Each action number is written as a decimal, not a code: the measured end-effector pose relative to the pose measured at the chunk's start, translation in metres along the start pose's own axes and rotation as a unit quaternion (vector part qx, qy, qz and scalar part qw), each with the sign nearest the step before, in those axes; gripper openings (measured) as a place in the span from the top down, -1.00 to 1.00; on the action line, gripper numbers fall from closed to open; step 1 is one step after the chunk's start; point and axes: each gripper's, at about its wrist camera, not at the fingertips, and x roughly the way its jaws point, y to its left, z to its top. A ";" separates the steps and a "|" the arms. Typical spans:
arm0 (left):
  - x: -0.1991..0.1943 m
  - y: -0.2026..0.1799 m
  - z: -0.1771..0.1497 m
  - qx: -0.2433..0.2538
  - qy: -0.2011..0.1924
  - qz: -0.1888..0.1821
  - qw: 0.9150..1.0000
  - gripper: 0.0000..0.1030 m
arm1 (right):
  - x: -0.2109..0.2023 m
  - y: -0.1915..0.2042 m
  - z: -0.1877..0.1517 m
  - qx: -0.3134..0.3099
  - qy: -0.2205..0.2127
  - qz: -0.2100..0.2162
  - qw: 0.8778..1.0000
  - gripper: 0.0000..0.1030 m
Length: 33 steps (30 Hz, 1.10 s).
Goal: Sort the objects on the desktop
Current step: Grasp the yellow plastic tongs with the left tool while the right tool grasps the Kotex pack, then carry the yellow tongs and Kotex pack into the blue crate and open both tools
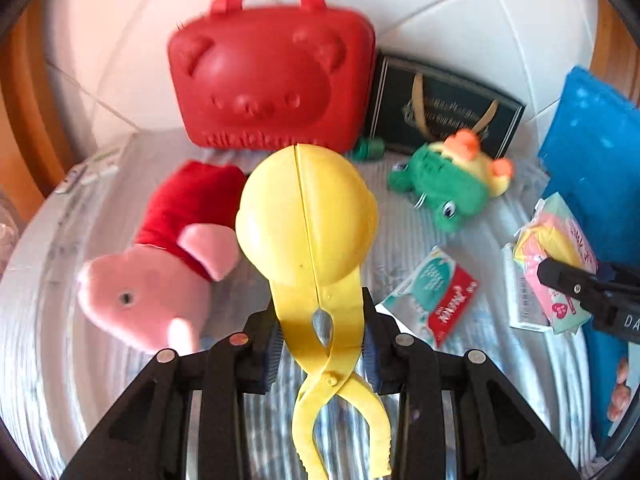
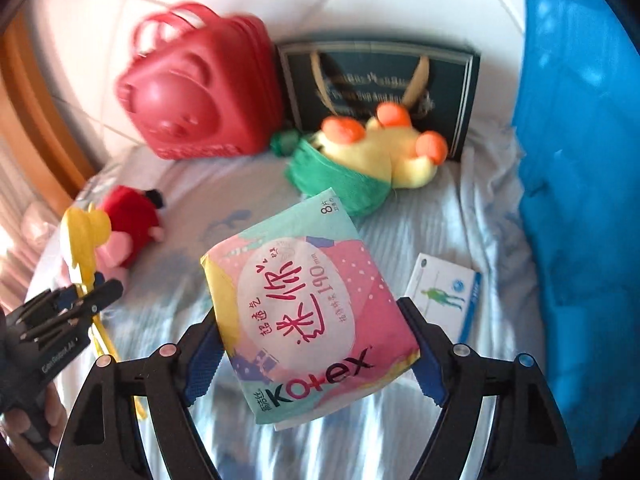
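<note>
My left gripper (image 1: 322, 344) is shut on the arms of a yellow ball-shaped plastic clamp toy (image 1: 306, 216), held above the striped cloth. My right gripper (image 2: 316, 348) is shut on a pink and teal Kotex pad pack (image 2: 308, 320), lifted above the cloth. In the left wrist view the right gripper (image 1: 576, 292) and its pack (image 1: 556, 248) show at the right edge. In the right wrist view the left gripper (image 2: 68, 312) and yellow toy (image 2: 82, 236) show at the left.
A red bear-face case (image 1: 272, 76) and a dark gift bag (image 1: 444, 112) stand at the back. A pink pig plush (image 1: 160, 264), a green frog plush (image 1: 452, 180), a tissue pack (image 1: 434, 298), a white box (image 2: 444, 296) and a blue bag (image 2: 580, 160) lie around.
</note>
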 end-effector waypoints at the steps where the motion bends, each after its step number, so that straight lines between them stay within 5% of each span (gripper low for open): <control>1: -0.016 0.000 -0.001 0.002 -0.012 0.000 1.000 0.37 | -0.012 0.004 -0.003 -0.003 -0.008 0.000 1.000 -0.56; 17: -0.217 -0.056 0.005 0.053 -0.182 -0.045 0.981 0.37 | -0.271 0.024 -0.050 -0.024 -0.207 -0.015 0.978 -0.57; 22: -0.257 -0.101 0.018 0.071 -0.219 -0.093 0.969 0.37 | -0.341 -0.015 -0.067 0.013 -0.268 -0.033 0.963 -0.57; 33: -0.312 -0.270 0.051 0.141 -0.257 -0.208 0.933 0.37 | -0.436 -0.149 -0.114 0.104 -0.316 -0.186 0.924 -0.57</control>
